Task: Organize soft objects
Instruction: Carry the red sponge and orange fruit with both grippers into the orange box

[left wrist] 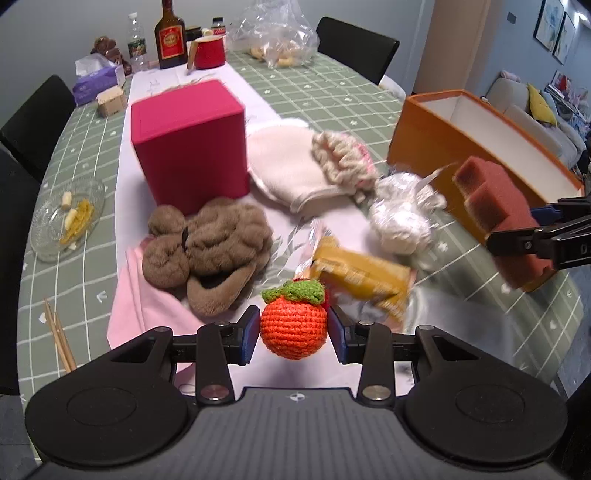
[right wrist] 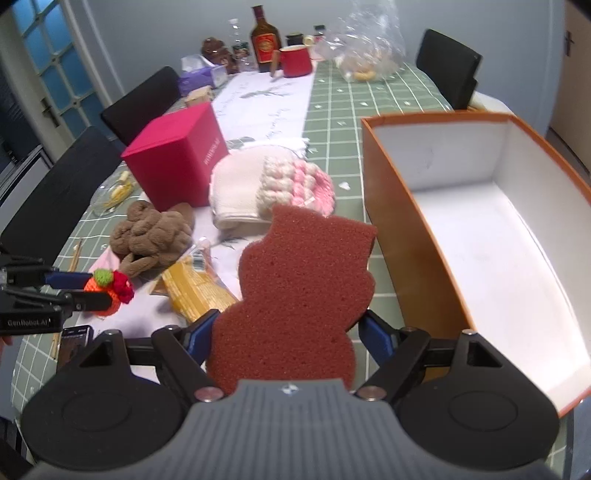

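My left gripper (left wrist: pixel 293 332) is shut on an orange crocheted fruit (left wrist: pixel 293 326) with a green leaf, held above the pink cloth; it also shows in the right wrist view (right wrist: pixel 107 291). My right gripper (right wrist: pixel 288 332) is shut on a dark red sponge (right wrist: pixel 303 288), held up just left of the open orange box (right wrist: pixel 417 258). The sponge also shows in the left wrist view (left wrist: pixel 498 218), in front of the box (left wrist: pixel 417 140). A brown plush pile (left wrist: pixel 210 251), a cream cloth (left wrist: pixel 284 162), a knitted cream-pink piece (left wrist: pixel 343 162) and a white wrapped bundle (left wrist: pixel 402 218) lie on the table.
A magenta box (left wrist: pixel 188 144) stands behind the plush. A yellow packet (left wrist: pixel 362 280) lies in the middle. A glass dish (left wrist: pixel 66 218) and chopsticks (left wrist: pixel 59 336) are at the left. Bottles, a red mug (left wrist: pixel 210 51) and a plastic bag (left wrist: pixel 277 33) stand at the far end. Black chairs surround the table.
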Motion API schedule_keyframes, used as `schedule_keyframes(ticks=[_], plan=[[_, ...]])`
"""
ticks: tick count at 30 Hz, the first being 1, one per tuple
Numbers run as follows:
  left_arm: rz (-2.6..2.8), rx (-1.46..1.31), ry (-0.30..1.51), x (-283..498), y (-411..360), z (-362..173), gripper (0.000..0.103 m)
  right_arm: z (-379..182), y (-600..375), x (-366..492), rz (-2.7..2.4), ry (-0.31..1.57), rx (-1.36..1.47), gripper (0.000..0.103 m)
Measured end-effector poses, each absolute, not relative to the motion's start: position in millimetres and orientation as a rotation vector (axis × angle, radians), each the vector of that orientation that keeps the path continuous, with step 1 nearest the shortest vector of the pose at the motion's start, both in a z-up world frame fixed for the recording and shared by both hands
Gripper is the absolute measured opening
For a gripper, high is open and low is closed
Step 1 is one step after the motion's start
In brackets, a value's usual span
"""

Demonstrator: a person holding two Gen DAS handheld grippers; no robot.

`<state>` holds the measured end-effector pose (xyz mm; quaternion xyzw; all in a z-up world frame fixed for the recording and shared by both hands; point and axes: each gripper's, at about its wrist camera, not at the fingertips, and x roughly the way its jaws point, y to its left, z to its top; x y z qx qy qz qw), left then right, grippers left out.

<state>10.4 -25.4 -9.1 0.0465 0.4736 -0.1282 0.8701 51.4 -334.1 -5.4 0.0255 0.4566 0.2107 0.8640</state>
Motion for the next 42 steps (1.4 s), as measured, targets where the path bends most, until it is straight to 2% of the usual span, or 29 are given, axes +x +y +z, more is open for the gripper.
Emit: schedule_keyframes(ticks=[5,10,19,33,42], plan=[[-0.293,0.158,0.967,7.7,-56.8,20.7,0.045,21.3,-345.5,56.0,0.461,0.898,0.104,0.079],[-0.342,0.146,0.908,19.7,-89.1,48.8,0.045,46.8,-353.5,58.6,0.476,0.831,0.021,0.080],[-0.497,0.194,0.858,58.6,-163.8,50.8,0.045,62.4,-409.8,79.0,0.372,0.795,-0.056,0.079],[-0.667,0.229,0.789,85.1,-256.5,60.5,0.045,54.1,-492.5,78.5,0.221,0.824,-0.032,0.079],[-0.665,0.298,0.832,107.5,-284.6,26.4,0.045,10.1,-502.9,104.0,0.251,0.926,-0.096,0.079]])
